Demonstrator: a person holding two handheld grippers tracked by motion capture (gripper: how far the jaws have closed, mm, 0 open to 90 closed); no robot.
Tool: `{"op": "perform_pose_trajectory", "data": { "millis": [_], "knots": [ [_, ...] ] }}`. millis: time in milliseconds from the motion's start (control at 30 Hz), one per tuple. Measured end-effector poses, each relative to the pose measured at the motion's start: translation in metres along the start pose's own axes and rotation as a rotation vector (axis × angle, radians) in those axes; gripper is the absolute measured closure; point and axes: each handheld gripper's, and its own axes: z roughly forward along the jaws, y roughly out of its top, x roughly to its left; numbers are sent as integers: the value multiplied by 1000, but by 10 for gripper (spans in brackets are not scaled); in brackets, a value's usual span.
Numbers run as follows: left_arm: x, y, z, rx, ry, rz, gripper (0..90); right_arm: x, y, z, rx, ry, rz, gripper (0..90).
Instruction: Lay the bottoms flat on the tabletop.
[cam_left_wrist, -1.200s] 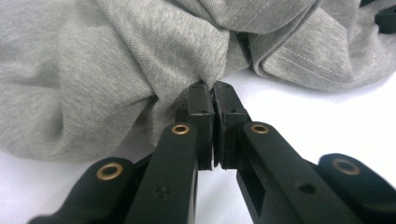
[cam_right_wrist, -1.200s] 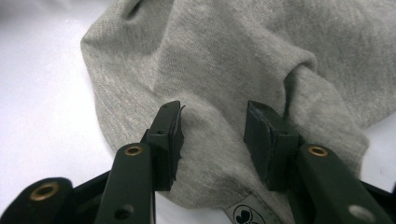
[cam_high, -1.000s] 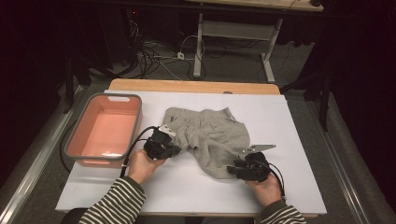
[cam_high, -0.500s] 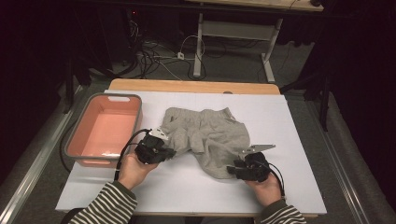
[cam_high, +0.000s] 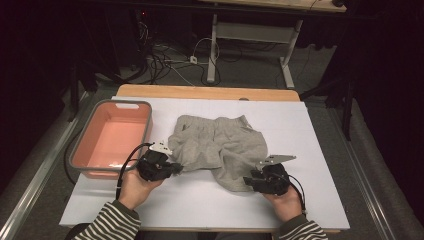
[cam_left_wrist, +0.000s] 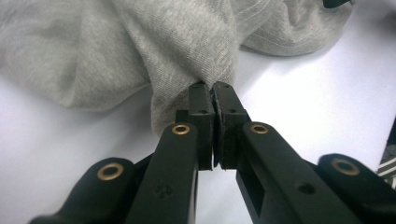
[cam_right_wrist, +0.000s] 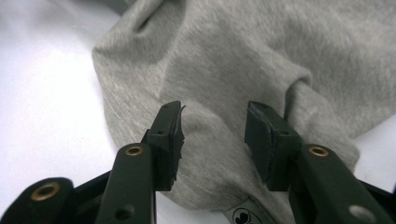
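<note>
Left gripper (cam_left_wrist: 213, 88): jaws fully closed, pinching a small gather of the grey shorts (cam_high: 220, 145) at the garment's near-left hem; in the left gripper view the cloth bunches directly at the pad tips and fans away from them. Right gripper (cam_right_wrist: 215, 128): jaws roughly half open, straddling a raised fold at the near-right hem; the fingertips (cam_right_wrist: 170, 126) stand on either side of the fabric without pressing it, so this side is judged not yet gripped. In the high view the left gripper (cam_high: 176, 167) sits at the lower left edge of the shorts and the right gripper (cam_high: 248, 181) at the lower right corner, each hand behind its tool toward the near table edge. The garment lies crumpled near the centre of the white table surface (cam_high: 310, 150), its long axis running left to right, the bulk extending away from both grippers toward the far side. The governing relation: the fold to be taken lies straight ahead of the right gripper, between its open jaws, so the likely next action is to close that pair, not reposition. Well left of the shorts stands an orange bin (cam_high: 85, 165), just beside the left hand (cam_high: 134, 187)
</note>
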Motion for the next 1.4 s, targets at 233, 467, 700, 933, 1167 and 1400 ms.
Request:
{"op": "perform_pose_trajectory", "data": {
  "millis": [233,467,700,933,1167,1400],
  "knots": [
    [-1,-7,-6,-15,2,-12,850,5,3,-1,-14,-1,-23,580],
    [-3,-13,-13,-25,5,-22,850,8,5,3,1,12,-36,582],
    [-7,-24,-28,-44,12,-28,850,8,8,7,7,21,-41,581],
    [-3,-41,-45,-64,34,-62,850,8,10,9,2,26,-50,581],
    [-2,-60,-58,-74,58,-90,849,8,11,6,-8,25,-50,582],
    [-2,-76,-69,-94,73,-116,849,7,12,6,-10,25,-47,583]
  ]
}}
